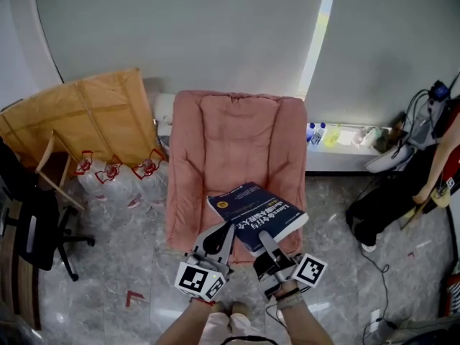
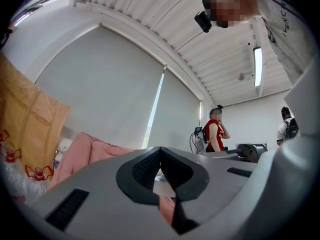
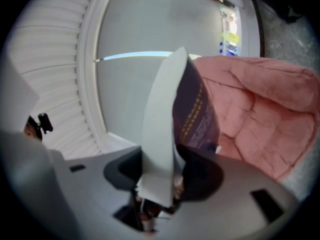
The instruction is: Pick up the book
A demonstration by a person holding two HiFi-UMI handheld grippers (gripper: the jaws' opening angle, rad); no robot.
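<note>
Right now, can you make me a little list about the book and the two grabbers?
book: dark blue book, held up over the pink cushion
right gripper: shut on the book's near edge
left gripper: jaws together, nothing between them, beside the book
floor at left: clear plastic bags, flattened cardboard
task: book picked up

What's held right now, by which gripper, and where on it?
The right gripper clamps the book across its thickness at the near edge. The left gripper is shut, with nothing between its jaws.
</note>
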